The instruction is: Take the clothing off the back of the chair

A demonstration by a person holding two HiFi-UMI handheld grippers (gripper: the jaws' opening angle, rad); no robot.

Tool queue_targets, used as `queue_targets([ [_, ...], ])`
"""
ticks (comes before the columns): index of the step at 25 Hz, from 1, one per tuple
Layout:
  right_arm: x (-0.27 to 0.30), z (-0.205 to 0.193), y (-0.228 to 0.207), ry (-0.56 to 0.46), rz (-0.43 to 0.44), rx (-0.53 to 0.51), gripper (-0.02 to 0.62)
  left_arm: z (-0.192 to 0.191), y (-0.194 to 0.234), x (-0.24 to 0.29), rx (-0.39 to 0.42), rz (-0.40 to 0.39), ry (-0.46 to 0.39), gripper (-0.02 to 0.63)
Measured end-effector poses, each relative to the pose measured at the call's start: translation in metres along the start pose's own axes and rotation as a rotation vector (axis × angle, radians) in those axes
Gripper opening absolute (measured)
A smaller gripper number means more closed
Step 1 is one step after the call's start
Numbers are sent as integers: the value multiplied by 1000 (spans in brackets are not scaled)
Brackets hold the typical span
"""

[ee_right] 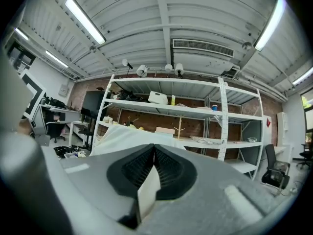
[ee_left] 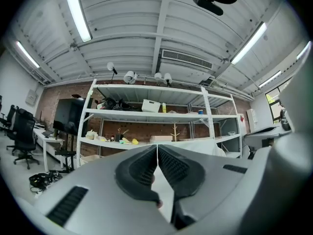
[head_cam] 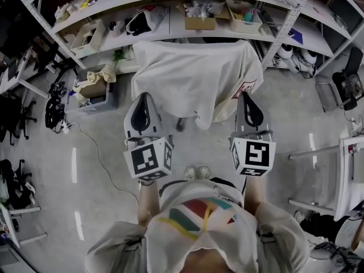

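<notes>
A cream-white garment (head_cam: pixel 196 78) hangs over the back of a chair in the middle of the head view and hides most of the chair. My left gripper (head_cam: pixel 142 97) points level at the garment's lower left edge, jaws shut with nothing between them. My right gripper (head_cam: pixel 245 95) points level at the lower right edge, also shut and empty. Whether either tip touches the cloth I cannot tell. In the left gripper view the shut gripper (ee_left: pixel 157 149) has the garment (ee_left: pixel 198 146) just beyond it to the right. In the right gripper view the cloth (ee_right: pixel 120 137) lies left of the shut gripper (ee_right: pixel 154 147).
Metal shelving (head_cam: pixel 170 30) with boxes and clutter stands right behind the chair. A crate with cloth (head_cam: pixel 94 90) sits on the floor to the left, with a cable (head_cam: pixel 96 147) trailing from it. Office chairs (head_cam: pixel 17 118) stand far left, a white table (head_cam: pixel 347 175) at the right.
</notes>
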State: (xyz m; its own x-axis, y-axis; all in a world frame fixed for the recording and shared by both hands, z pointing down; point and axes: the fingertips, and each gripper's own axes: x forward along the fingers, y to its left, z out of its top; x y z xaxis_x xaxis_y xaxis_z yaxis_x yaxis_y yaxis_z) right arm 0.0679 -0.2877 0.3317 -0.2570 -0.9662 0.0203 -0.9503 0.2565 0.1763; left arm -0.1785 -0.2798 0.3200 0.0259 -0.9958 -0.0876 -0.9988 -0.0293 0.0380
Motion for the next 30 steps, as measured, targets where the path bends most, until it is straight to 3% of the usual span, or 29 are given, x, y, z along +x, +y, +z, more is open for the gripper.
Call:
queue_targets([
  [8, 7, 7, -22, -38, -18, 0, 5, 10, 0, 11, 45, 11, -15, 17],
  [12, 17, 8, -33, -16, -18, -15, 5, 17, 5, 25, 118, -1, -33, 18],
  [14, 28, 9, -43, 6, -23, -14, 29, 19, 8, 35, 175, -16, -37, 21],
  [15, 33, 9, -49, 11, -28, -11, 62, 20, 9, 41, 193, -34, -36, 52],
  [16, 39, 10, -55, 13, -32, -6, 110, 20, 10, 46, 200, -59, -32, 132],
  [19, 57, 12, -77, 13, -45, 17, 225, 18, 18, 68, 190, -123, -15, 180],
  [21, 71, 10, -91, 27, -58, 26, 266, 12, 31, 86, 166, -143, 7, 209],
  [26, 107, -7, -121, 99, -102, 4, 296, -9, 76, 136, 102, -141, 91, 227],
  [30, 128, -32, -132, 181, -90, -12, 298, -38, 98, 170, 148, -155, 199, 227],
])
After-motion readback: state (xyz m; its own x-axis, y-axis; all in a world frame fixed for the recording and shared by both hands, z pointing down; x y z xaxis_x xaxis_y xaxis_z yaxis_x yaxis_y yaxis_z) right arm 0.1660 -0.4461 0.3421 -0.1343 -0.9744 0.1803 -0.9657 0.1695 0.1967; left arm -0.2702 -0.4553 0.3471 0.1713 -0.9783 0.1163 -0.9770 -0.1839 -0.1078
